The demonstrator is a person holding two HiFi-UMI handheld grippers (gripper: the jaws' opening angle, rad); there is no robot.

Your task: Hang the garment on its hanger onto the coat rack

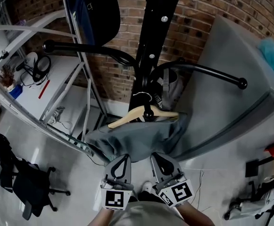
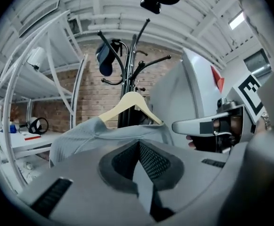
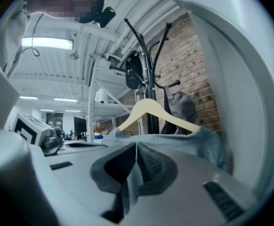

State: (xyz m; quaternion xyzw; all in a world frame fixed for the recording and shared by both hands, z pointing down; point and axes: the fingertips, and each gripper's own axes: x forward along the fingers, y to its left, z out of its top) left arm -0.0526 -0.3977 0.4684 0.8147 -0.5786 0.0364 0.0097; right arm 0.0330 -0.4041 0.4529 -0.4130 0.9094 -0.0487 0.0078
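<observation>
Grey garment on wooden hanger, near hem clenched by left gripper and right gripper, black coat rack just beyond

The grey garment hangs over a pale wooden hanger, shoulders spread. Its lower edge is drawn out from the hanger and pinched in the closed left tool and right tool. The hanger's metal hook sits close against the pole of the black rack, below its curved, knob-tipped arms.
</observation>
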